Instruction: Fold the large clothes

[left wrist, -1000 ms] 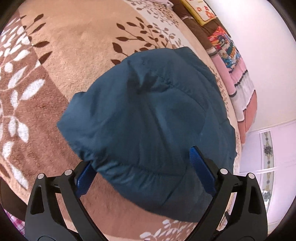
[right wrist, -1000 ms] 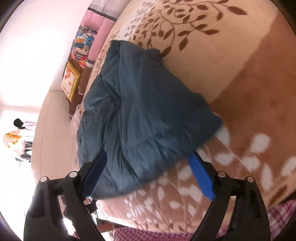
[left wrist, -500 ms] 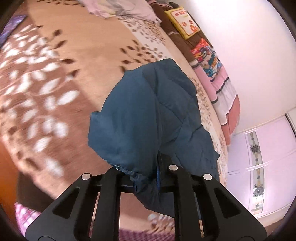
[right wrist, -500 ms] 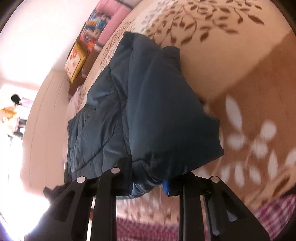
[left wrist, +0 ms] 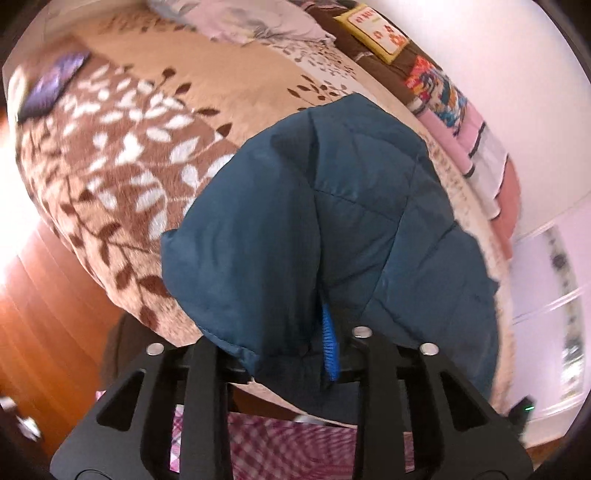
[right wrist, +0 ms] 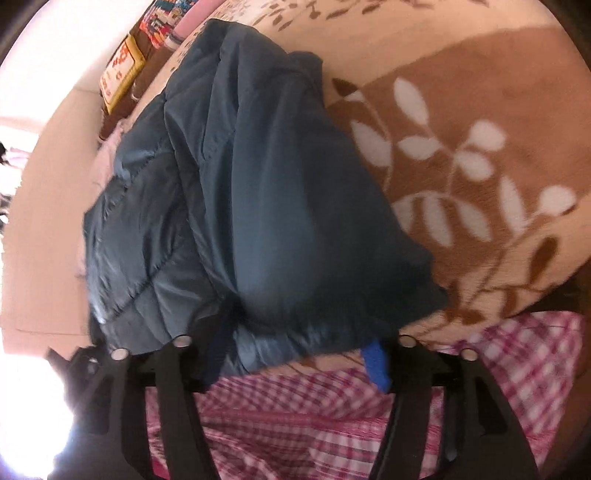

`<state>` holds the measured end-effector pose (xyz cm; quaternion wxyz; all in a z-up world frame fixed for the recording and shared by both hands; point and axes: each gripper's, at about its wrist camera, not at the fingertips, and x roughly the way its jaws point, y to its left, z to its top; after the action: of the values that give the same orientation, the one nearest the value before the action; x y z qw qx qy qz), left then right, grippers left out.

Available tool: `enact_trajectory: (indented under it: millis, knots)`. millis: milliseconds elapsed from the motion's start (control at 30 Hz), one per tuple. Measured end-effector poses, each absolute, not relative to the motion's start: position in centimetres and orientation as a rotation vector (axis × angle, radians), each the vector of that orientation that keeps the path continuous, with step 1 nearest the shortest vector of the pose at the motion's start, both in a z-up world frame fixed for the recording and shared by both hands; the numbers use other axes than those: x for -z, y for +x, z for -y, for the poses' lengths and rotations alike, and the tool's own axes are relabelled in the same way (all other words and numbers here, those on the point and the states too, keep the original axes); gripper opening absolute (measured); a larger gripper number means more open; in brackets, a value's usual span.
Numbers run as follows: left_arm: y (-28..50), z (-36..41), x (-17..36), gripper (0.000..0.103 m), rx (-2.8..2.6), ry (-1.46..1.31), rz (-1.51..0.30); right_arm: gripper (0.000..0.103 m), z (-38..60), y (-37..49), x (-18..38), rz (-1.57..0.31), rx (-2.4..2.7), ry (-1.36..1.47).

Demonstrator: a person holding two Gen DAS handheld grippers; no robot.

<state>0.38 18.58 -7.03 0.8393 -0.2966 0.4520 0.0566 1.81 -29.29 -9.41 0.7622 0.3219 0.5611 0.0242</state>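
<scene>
A dark teal quilted jacket (left wrist: 314,221) lies folded into a bundle on the brown leaf-patterned bed blanket (left wrist: 129,147). My left gripper (left wrist: 273,347) is at the bundle's near hem. Its jaws are opening, and the hem still drapes between them over the left finger, beside the blue pad (left wrist: 328,343). In the right wrist view the same jacket (right wrist: 258,184) fills the middle. My right gripper (right wrist: 299,354) is at its near edge with jaws opening wide. The hem sits loosely between them, above the blue pad (right wrist: 376,365).
Pink checked fabric (right wrist: 332,406) shows below the bed's near edge. Stacked pillows and folded bedding (left wrist: 461,122) and a yellow cushion (left wrist: 376,29) line the far side by the wall. A purple item (left wrist: 51,85) lies at the far left. Wooden floor (left wrist: 48,314) lies to the left.
Both grippers went from wide open around the jacket's near edge to pinched shut on its hem, and now stand wider again. Both views have pulled back toward the bed's near edge.
</scene>
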Motion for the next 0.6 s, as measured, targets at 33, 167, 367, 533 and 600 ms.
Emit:
enact_trajectory:
  millis: [33,167,367,533,600]
  knots:
    - [0.3,-18.5,7.0,0.041,-0.121,-0.606,-0.958,0.062,29.2,1.4,8.9,-1.217,-0.047,0.671]
    - [0.3,-17.9,6.9,0.054,-0.125,-0.535,-0.955,0.062,28.8,-0.3,6.7,-1.198,-0.004,0.514]
    - [0.1,-17.5,7.2,0.063,-0.155,-0.501,-0.949,0.062,27.6,-2.8,2.7,-1.107,0.091,0.278]
    - [-0.1,-16.8,7.3,0.069,-0.193,-0.444,-0.947,0.062,25.5,-2.2,0.8,-1.019,0.041,0.206]
    - [-0.2,-16.4,7.3,0.070,-0.204,-0.413,-0.946,0.054,23.9,-1.3,0.4,-0.994,-0.011,0.200]
